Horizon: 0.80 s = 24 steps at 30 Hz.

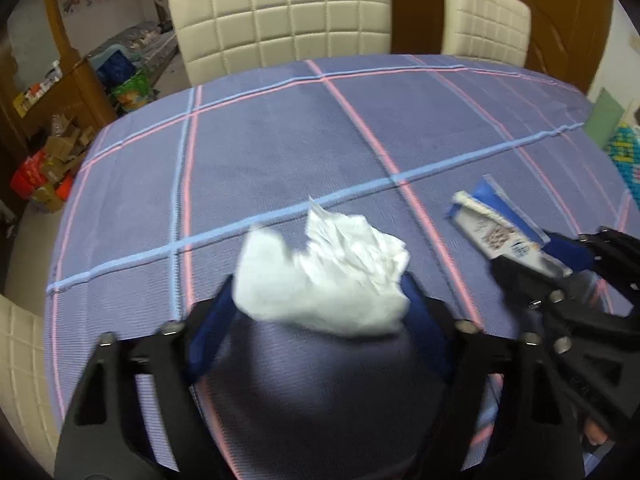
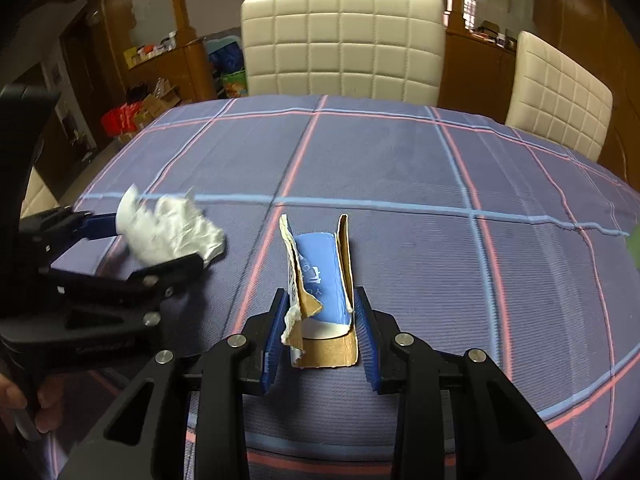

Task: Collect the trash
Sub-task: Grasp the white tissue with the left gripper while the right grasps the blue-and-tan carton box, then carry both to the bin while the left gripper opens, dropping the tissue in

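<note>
A crumpled white tissue [image 1: 324, 276] sits between the blue pads of my left gripper [image 1: 320, 300], which is shut on it just above the tablecloth. From the right wrist view the same tissue [image 2: 168, 232] shows at the left, clamped in the left gripper [image 2: 158, 240]. My right gripper [image 2: 320, 300] is shut on a torn blue cardboard packet [image 2: 320, 276] that stands upright between its pads. In the left wrist view that packet [image 1: 500, 232] pokes out of the right gripper [image 1: 532, 256] at the right edge.
The table [image 2: 400, 184] wears a purple-blue cloth with pink and light-blue lines. Two cream quilted chairs [image 2: 344, 44] [image 2: 560, 96] stand at its far side. Boxes and bags [image 1: 52, 160] lie on the floor to the left. A hand [image 2: 24, 404] holds the left gripper's handle.
</note>
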Each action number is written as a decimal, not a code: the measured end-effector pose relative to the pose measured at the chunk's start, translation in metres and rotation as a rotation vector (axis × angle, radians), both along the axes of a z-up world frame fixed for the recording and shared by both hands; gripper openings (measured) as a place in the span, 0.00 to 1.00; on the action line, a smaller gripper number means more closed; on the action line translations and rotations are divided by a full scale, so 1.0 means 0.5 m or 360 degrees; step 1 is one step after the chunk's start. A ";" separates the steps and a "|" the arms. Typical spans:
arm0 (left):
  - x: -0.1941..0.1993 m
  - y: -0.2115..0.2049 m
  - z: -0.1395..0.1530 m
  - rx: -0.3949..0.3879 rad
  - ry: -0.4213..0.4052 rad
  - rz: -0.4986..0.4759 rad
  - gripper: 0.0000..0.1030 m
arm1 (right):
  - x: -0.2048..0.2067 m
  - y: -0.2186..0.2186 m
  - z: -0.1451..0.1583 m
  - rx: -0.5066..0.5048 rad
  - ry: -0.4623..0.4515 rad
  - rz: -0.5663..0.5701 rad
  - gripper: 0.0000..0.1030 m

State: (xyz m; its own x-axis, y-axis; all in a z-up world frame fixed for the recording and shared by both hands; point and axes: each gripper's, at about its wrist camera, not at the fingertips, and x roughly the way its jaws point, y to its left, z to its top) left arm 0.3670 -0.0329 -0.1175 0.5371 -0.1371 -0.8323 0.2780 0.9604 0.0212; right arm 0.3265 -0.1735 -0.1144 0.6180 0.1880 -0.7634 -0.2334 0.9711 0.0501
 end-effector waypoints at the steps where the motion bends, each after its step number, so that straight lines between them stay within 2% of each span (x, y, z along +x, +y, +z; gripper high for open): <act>1: -0.003 -0.001 0.001 -0.0020 0.0000 -0.0016 0.51 | -0.003 0.007 0.000 0.0000 -0.0001 0.0021 0.31; 2: -0.006 -0.004 0.004 -0.0029 0.0001 -0.0039 0.34 | -0.005 0.012 0.001 -0.0001 -0.0003 0.0035 0.31; 5: -0.019 -0.007 0.017 -0.0028 -0.0022 -0.0099 0.28 | -0.016 0.029 0.008 -0.0019 -0.0015 0.0067 0.31; 15: -0.095 0.044 0.070 -0.0071 -0.0061 -0.0064 0.27 | -0.088 0.079 0.051 -0.0051 -0.0060 0.0177 0.32; 24: -0.210 0.104 0.099 0.0009 -0.0145 0.0005 0.27 | -0.173 0.156 0.082 -0.0114 -0.0104 0.0310 0.32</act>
State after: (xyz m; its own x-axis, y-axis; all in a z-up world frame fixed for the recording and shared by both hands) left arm 0.2620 0.0191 -0.0679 0.6107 -0.1311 -0.7809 0.2719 0.9609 0.0514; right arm 0.2401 -0.0952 -0.0735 0.6237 0.2552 -0.7388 -0.4173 0.9080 -0.0387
